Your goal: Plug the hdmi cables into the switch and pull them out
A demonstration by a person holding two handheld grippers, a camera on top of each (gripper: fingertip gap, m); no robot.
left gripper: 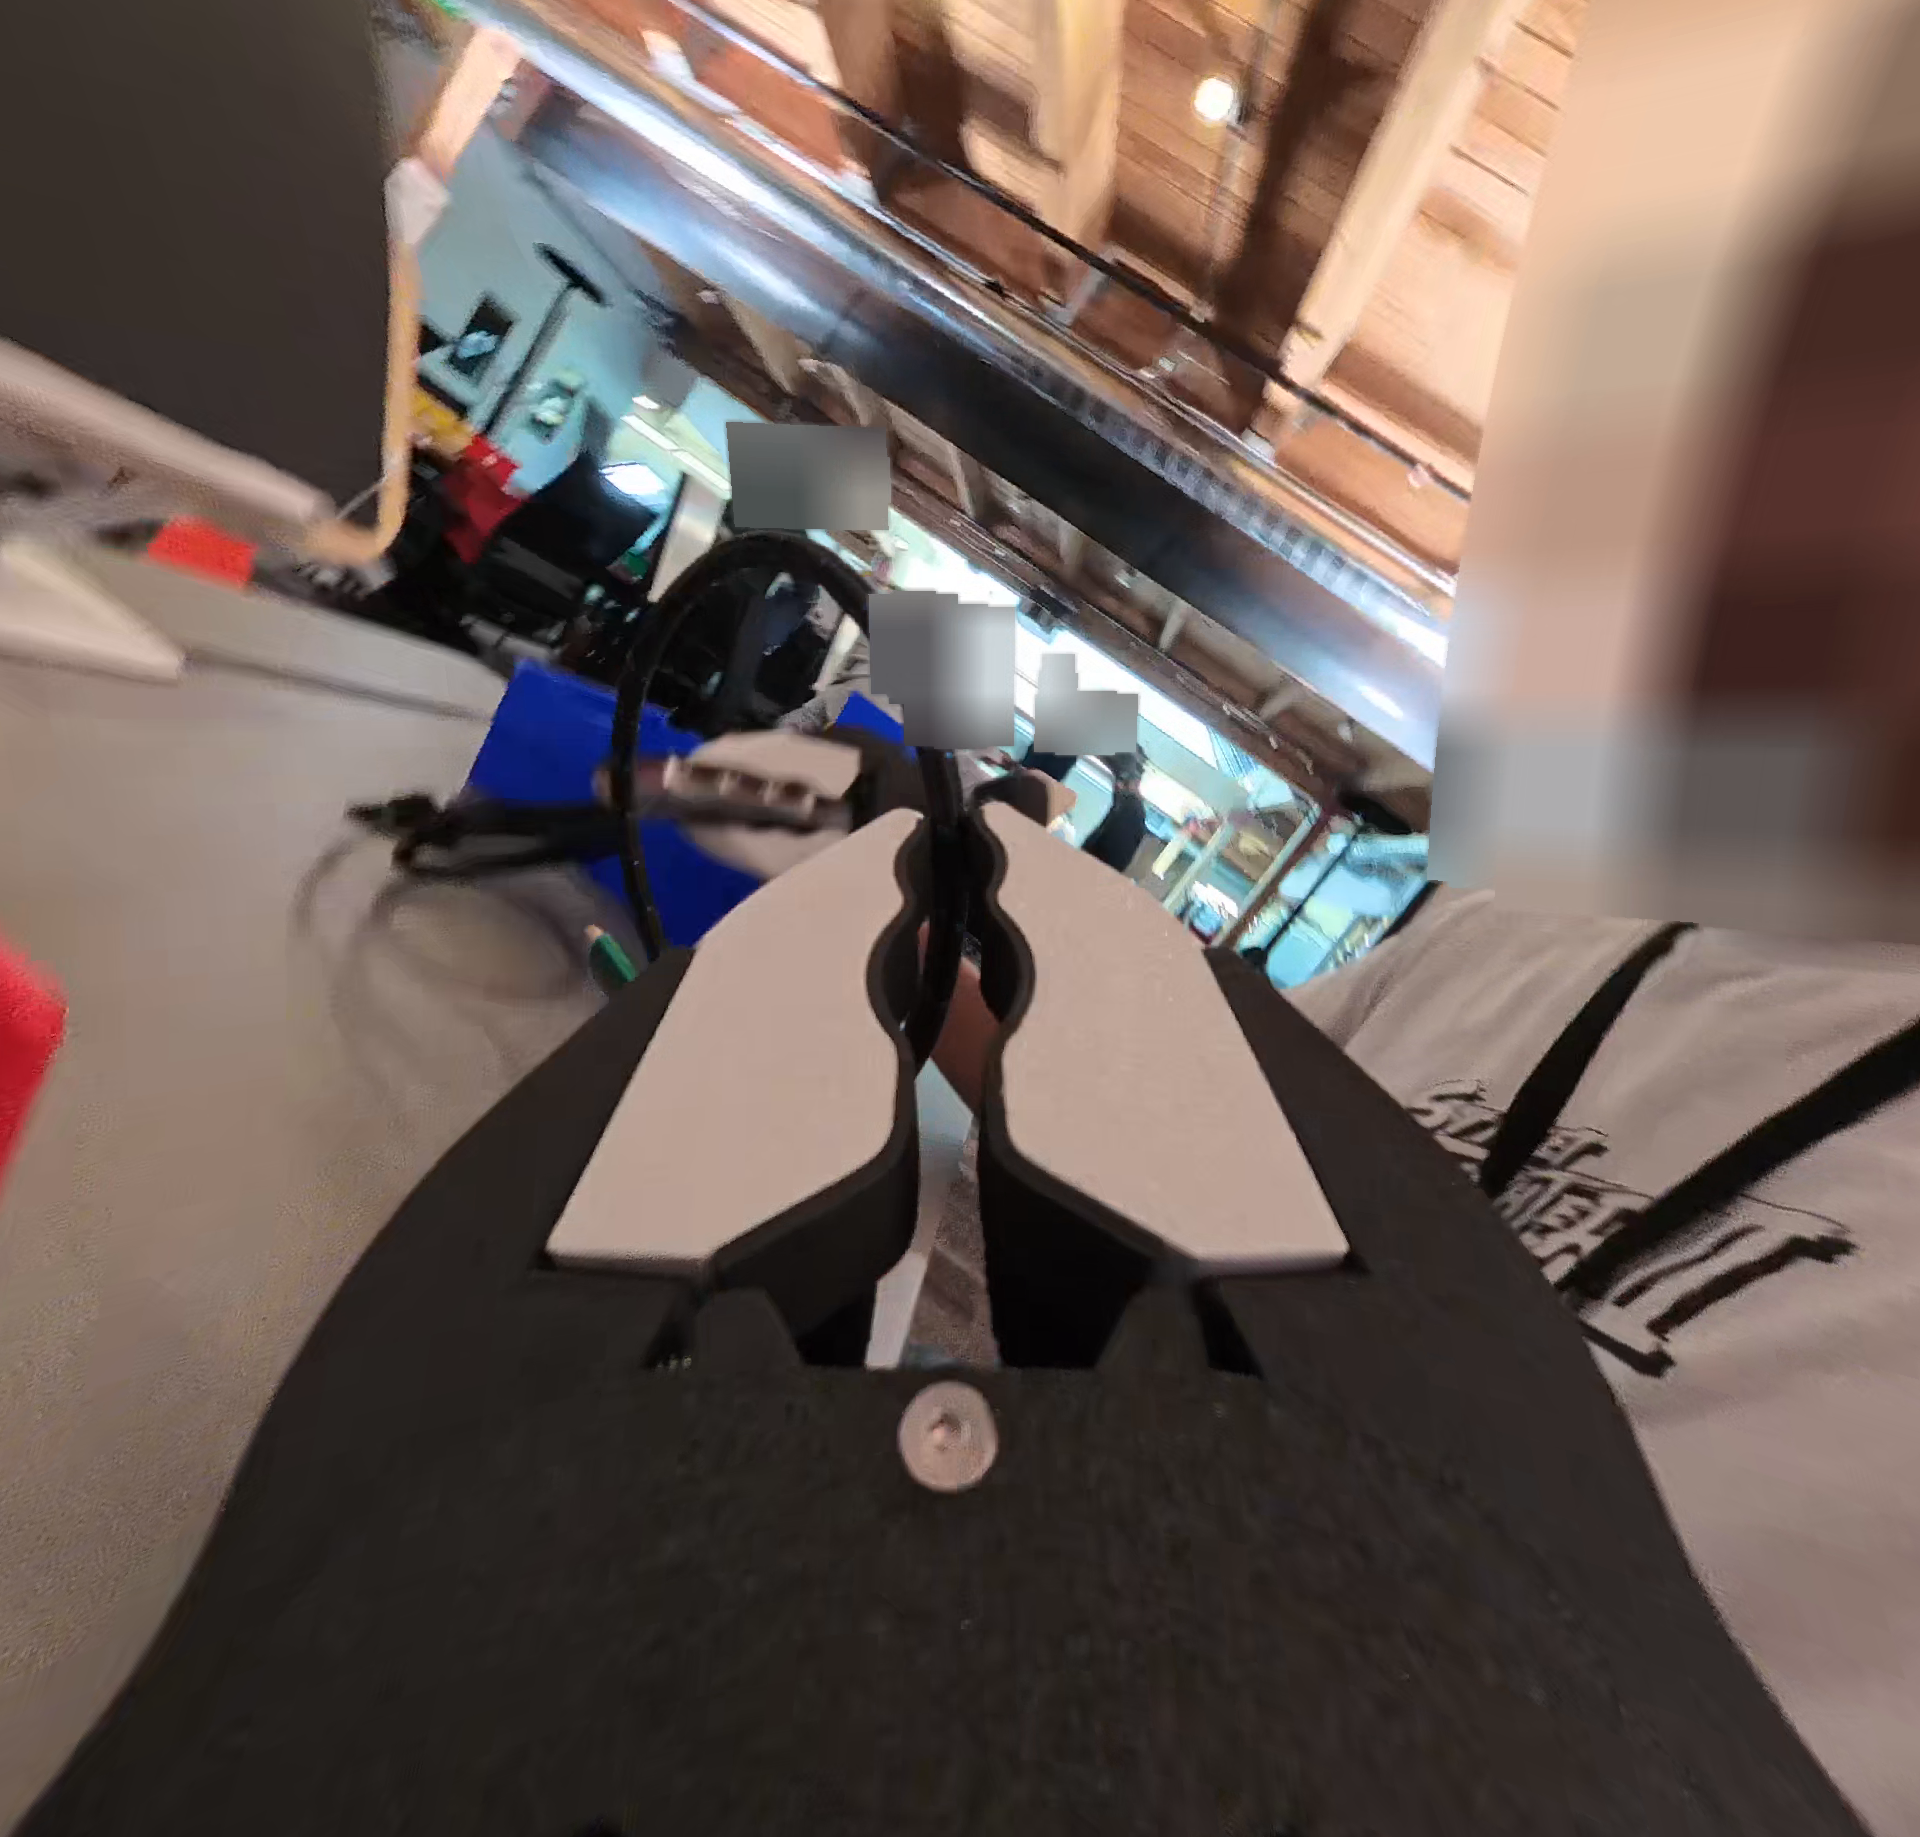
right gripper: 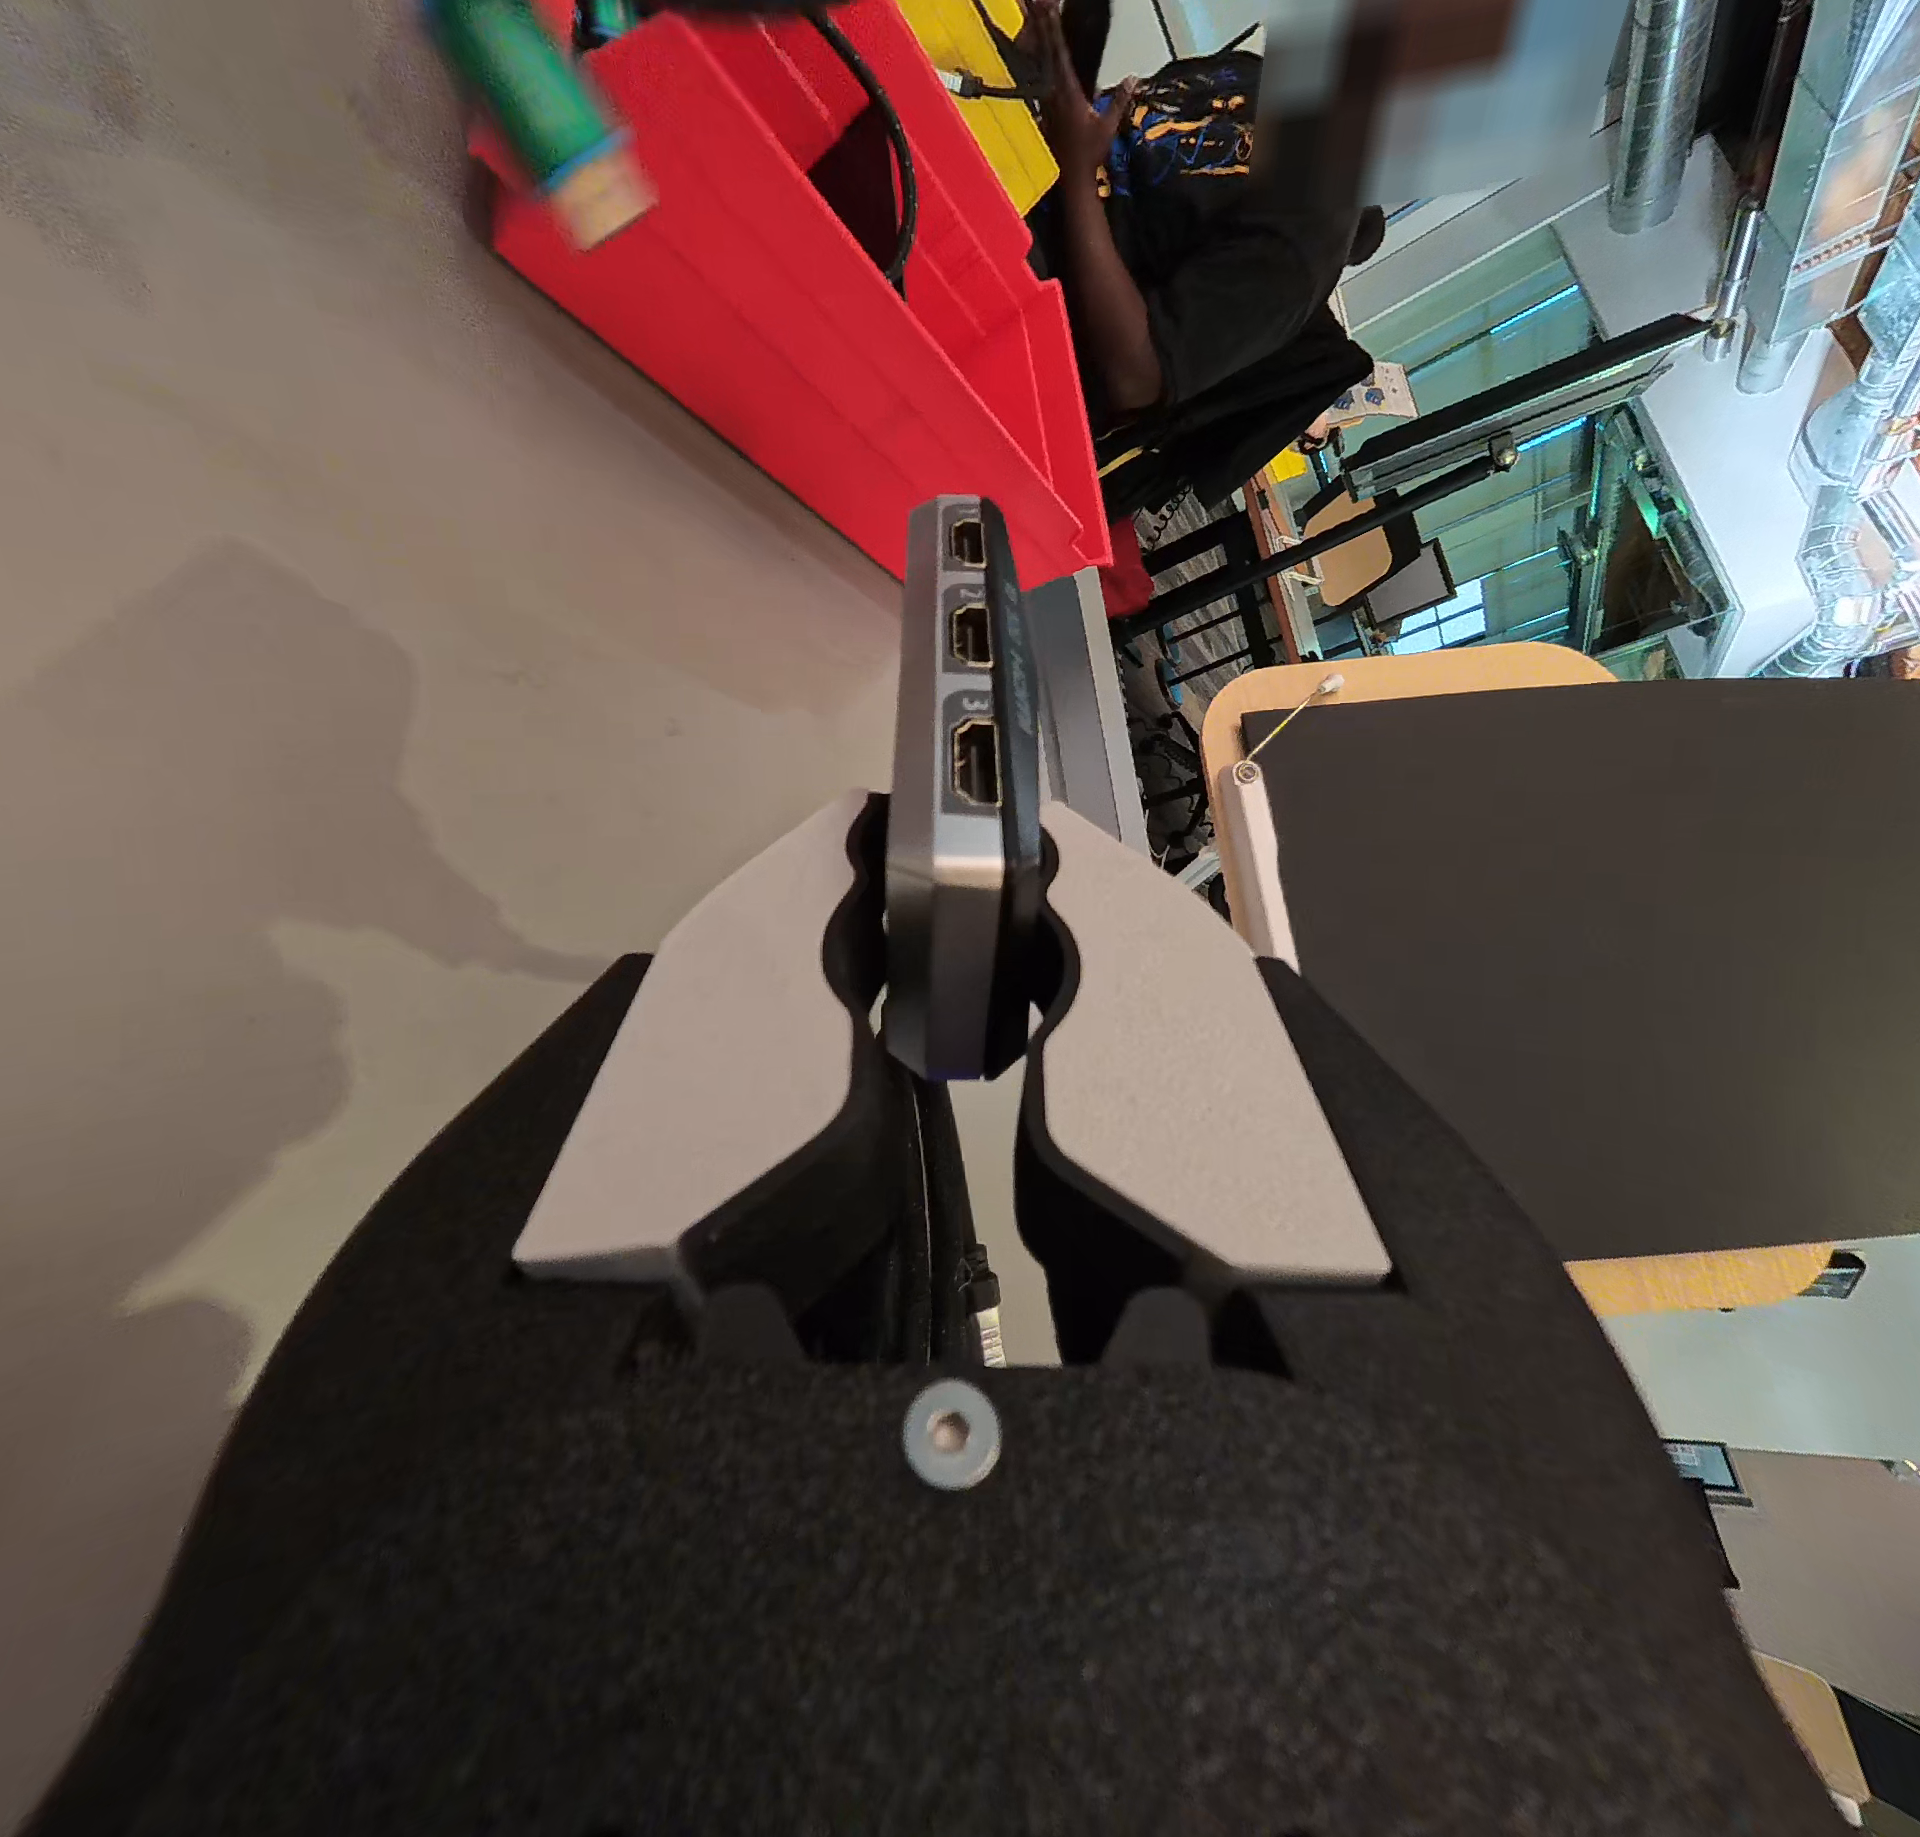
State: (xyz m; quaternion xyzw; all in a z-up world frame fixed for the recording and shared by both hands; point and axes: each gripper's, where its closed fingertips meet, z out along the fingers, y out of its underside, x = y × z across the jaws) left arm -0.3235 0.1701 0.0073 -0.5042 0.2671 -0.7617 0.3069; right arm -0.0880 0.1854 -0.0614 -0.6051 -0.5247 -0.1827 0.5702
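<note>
Currently held: switch (right gripper: 961,800), a slim grey box, clamped edgewise between the jaws of the right gripper (right gripper: 951,914). Its three ports (right gripper: 975,634) face the camera and run toward 12 o'clock, all empty; gripping the near end probably leaves them clear for insertion.

Left gripper (left gripper: 951,914): jaws closed on a black cable (left gripper: 940,883), which rises at 12 o'clock, loops over toward 10 o'clock and falls to the table (left gripper: 208,1060). The pinch is on the cord; no plug shows in this view, so how far the connector sits from the grip cannot be told.

Green plug (right gripper: 540,94): blurred, at 11 o'clock in the right view, metal tip aimed roughly toward the switch, well apart from it. Whether it belongs to the held cable is unclear.

Other items: red bin (right gripper: 810,312) at 12 o'clock beyond the switch; blue bin (left gripper: 561,748) at 10 o'clock in the left view; loose black cords (left gripper: 447,831) lying beside it.

Status, by judgement: nothing plugged yet; alignment of plug to port comes next.
</note>
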